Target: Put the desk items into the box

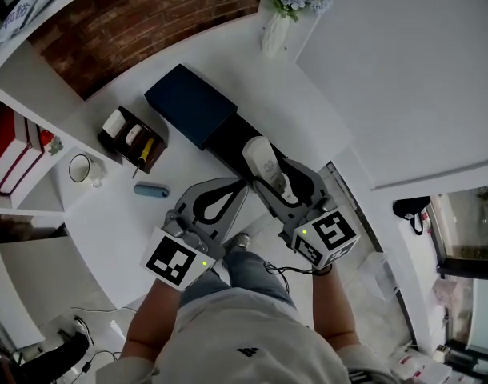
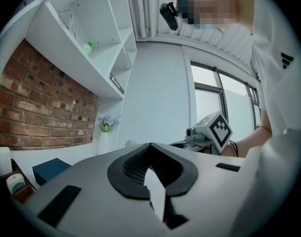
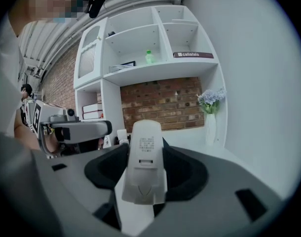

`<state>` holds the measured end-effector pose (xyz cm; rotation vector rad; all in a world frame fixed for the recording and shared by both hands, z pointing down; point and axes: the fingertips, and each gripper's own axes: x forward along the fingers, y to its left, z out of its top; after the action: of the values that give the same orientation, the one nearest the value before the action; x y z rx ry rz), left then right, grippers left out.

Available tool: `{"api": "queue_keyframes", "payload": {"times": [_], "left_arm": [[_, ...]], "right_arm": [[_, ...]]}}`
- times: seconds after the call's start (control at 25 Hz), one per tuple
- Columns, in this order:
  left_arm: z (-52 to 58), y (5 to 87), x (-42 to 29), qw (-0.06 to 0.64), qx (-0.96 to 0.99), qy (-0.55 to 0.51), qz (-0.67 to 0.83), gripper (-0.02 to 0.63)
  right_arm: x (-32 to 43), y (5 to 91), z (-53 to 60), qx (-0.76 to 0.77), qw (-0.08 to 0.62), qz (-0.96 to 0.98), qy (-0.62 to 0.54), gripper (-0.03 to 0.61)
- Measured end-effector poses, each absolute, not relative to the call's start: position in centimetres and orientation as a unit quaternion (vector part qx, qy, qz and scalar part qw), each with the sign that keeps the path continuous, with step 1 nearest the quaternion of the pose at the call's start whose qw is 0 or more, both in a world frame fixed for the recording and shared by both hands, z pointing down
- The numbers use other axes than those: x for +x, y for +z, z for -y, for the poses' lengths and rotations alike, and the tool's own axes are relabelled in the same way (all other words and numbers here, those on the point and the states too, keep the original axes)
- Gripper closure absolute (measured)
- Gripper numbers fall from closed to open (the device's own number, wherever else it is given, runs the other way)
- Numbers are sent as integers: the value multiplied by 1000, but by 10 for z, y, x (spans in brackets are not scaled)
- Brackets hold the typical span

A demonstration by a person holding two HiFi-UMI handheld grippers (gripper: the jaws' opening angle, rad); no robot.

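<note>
- While the right gripper (image 1: 270,174) has its fingers closed on the two long sides of the white plastic item (image 3: 145,164), labelled face up, the item hangs clear of the tabletop (image 1: 108,238). In the head view it sits over the black section adjoining the dark blue box (image 1: 188,102).
- The item looks like a hard moulded shell: stiff, probably light, and not fragile. It is smooth enough to slide in the pads if the squeeze slackens.
- Its sides seem to taper toward the rounded far end, so I judge the middle of the flat flanks, where it is held now, the safest place. A grip nearer the tip could creep off.
- Whether the black section is the box's open inside or a separate part cannot be told from here.
- The left gripper (image 1: 238,187) has its fingers brought together tip to tip with nothing between them. It hovers just beside the right one, free to steady the box.
- A small blue item (image 1: 151,190) lies flat on the tabletop near a brown organiser (image 1: 132,138). Being low and rounded, it likely wants a pinch across its narrow width.
</note>
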<state>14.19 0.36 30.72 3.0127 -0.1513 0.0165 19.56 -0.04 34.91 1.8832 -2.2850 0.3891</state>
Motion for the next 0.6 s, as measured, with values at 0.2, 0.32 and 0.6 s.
{"api": "queue_keyframes", "payload": {"times": [0.2,0.32,0.6], "left_arm": [[7,315,152,67,996,14,61,603],[14,319,157,68,995,19,68,603],[29,330,165,78,993,32,81,603]], "right_arm": [[208,372,16,618,91,766,150,344],[216,387,25,613,102,766,164,344],[228,432,44,600,128,763,205,344]]}}
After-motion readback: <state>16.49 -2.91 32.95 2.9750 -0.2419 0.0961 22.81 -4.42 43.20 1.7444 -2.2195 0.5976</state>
